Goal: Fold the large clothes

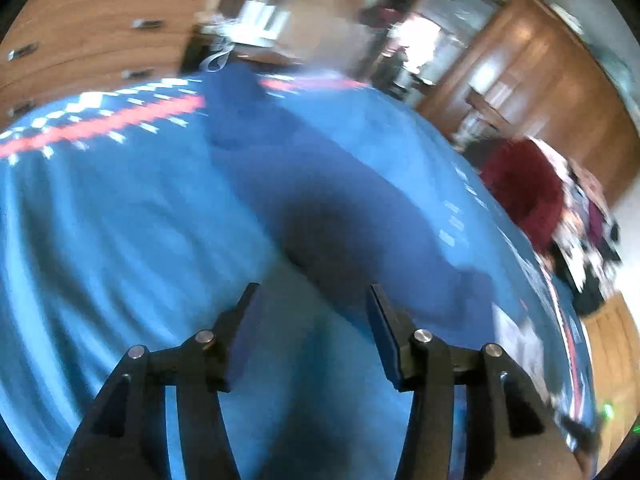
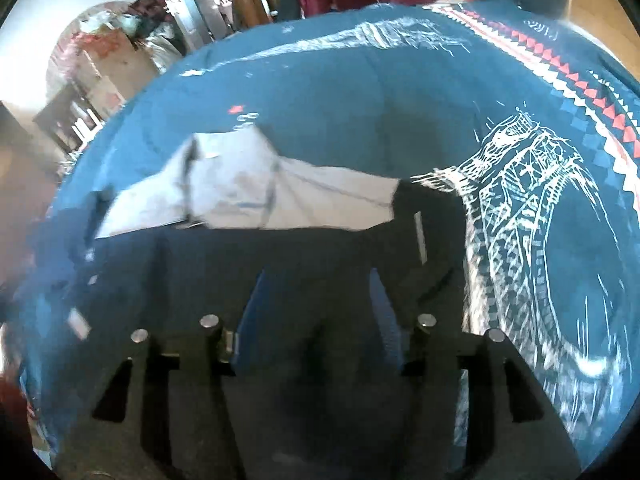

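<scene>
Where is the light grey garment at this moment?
In the right wrist view, the grey garment lies on the blue patterned cloth, centre-left, just ahead of the right gripper, its tapered end reaching toward the white line drawing.

— What is the support surface?
— I see a blue patterned cover (image 2: pixel 360 80) spread over it.
— Directly on it?
— I see a dark garment (image 2: pixel 320 272) with a pale grey section lying flat.

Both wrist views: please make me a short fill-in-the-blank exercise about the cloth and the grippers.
1. The large cloth under both grippers is mostly ____ in colour.
2. The left gripper has its jaws ____, with nothing between them.
3. In the right wrist view, a ____ garment lies on the cloth.

Missing words: blue; open; grey
</scene>
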Tool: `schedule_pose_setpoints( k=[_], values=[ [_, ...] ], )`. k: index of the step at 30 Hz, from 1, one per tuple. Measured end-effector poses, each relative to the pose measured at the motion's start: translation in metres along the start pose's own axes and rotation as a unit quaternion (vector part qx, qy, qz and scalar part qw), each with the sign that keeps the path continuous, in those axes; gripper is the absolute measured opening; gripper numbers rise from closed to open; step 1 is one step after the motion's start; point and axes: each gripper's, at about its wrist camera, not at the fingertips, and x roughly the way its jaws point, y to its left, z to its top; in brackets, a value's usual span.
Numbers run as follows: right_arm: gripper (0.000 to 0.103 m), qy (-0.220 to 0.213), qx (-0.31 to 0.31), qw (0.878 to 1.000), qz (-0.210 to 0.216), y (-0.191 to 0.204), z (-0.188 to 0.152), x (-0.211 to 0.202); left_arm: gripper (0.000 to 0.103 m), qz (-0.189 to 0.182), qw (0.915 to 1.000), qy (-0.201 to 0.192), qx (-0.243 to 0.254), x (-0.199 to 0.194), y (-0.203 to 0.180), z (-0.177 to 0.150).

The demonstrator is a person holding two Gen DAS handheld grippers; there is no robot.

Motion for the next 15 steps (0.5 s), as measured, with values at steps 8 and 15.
schedule_pose_setpoints(
  k=[8, 15],
  values=[
    [0.056, -0.003, 0.004, 0.999, 0.036, 0.053, -0.032, -0.016, 0.057, 0.023, 0.9987, -0.022, -0.041, 0.067, 0.049, 0.087],
    [0.051, -0.003, 0.028, 0.998, 0.058, 0.067, -0.048, -0.018, 0.006, 0.024, 0.9994, -0.023, 0.003, 0.089, 0.018, 0.109]
  ],
)
